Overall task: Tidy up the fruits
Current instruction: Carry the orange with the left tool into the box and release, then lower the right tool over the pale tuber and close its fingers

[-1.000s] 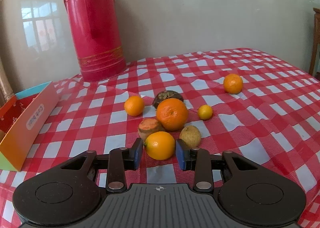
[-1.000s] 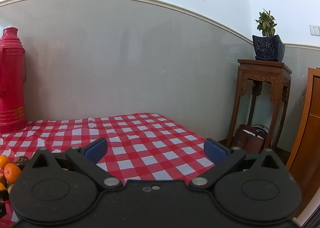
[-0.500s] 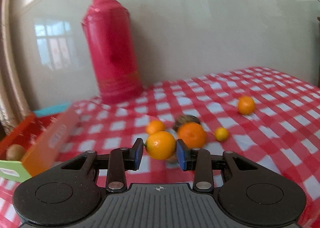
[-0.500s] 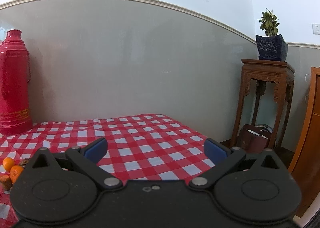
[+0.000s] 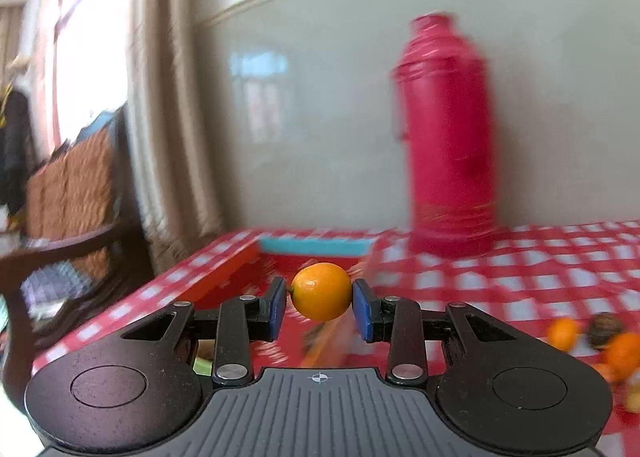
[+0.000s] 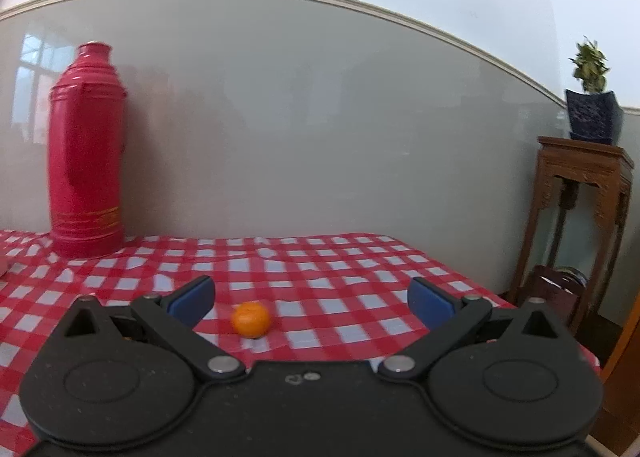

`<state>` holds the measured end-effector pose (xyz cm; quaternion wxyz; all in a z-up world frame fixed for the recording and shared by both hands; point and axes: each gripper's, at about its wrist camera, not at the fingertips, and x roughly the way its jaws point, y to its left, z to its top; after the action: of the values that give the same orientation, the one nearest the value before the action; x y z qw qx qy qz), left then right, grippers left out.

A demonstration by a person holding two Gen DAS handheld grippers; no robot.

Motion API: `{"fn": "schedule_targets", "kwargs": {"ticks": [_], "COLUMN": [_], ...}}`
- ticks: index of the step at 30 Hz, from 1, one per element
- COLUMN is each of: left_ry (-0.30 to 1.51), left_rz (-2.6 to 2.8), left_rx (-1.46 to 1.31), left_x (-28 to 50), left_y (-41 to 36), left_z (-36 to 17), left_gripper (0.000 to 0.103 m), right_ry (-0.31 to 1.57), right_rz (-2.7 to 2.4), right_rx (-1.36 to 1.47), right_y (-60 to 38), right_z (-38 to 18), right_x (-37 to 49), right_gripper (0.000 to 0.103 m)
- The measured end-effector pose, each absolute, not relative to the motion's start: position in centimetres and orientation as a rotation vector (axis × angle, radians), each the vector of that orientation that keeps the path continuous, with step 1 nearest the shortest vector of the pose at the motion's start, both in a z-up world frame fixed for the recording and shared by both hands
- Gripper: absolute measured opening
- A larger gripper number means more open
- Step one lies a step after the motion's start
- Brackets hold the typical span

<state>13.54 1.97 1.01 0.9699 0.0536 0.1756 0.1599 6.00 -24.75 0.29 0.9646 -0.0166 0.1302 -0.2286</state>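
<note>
Left gripper [image 5: 320, 303] pinches an orange [image 5: 321, 291] above the box [image 5: 312, 247].
Right gripper [image 6: 312, 299] gapes wide, holding nothing.

Glossy-skinned orange [image 5: 321, 291], carved wooden stand [image 6: 582, 193]

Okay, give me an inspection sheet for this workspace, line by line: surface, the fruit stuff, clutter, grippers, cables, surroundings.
Surface: red-and-white checked tablecloth, wrinkled.
Job's things: small orange clamped in the left gripper, in front of the open red box; lone orange on the cloth; blurred fruit cluster at the left view's right edge.
Clutter: red thermos, upright by the wall.
Grippers: left shut on fruit; right gripper open, empty.
Cables: nothing seen.
Surroundings: wooden stand with potted plant; curtain; chair.
</note>
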Motion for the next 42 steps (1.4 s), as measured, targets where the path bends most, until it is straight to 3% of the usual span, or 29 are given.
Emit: {"fn": "schedule_targets", "kwargs": {"ticks": [11, 19, 21, 23, 32, 36, 38, 40, 42], "left_ry": [0.557, 0.548, 0.538, 0.506, 0.45, 0.458, 0.46, 0.461, 0.461], "left_rz": [0.39, 0.418, 0.416, 0.431, 0.442, 0.463, 0.465, 0.471, 0.476], "left_rx": [-0.052, -0.095, -0.102, -0.086, -0.099, -0.092, -0.109, -0.119, -0.124], "left_x": [17.0, 16.1, 15.8, 15.1, 12.6, 12.3, 12.1, 11.8, 11.6], "left_y": [8.6, 9.1, 9.1, 8.6, 8.9, 9.2, 9.6, 9.9, 10.1], "left_z": [-1.1, -1.0, -0.8, -0.5, 0.4, 0.4, 0.4, 0.4, 0.5], "left_gripper": [0.036, 0.037, 0.049, 0.081, 0.083, 0.087, 0.09, 0.091, 0.091], "right_ry": [0.283, 0.338, 0.348, 0.352, 0.37, 0.415, 0.438, 0.465, 0.492], "right_rz": [-0.381, -0.284, -0.259, -0.237, -0.176, -0.15, -0.141, -0.129, -0.117], "right_rx": [-0.074, -0.064, -0.061, -0.059, -0.059, -0.058, -0.058, -0.056, -0.044], "right_y": [-21.1, -20.8, -20.6, -20.4, -19.7, -19.4, -19.3, -19.1, -19.1], "right_z": [-0.2, -0.7, -0.8, -0.9, -1.4, -1.9, -2.2, -2.4, -2.7], "right_x": [7.5, 7.8, 7.9, 8.0, 8.2, 8.7, 8.9, 9.3, 9.6], "right_gripper": [0.097, 0.097, 0.097, 0.097, 0.097, 0.092, 0.086, 0.073, 0.07]}}
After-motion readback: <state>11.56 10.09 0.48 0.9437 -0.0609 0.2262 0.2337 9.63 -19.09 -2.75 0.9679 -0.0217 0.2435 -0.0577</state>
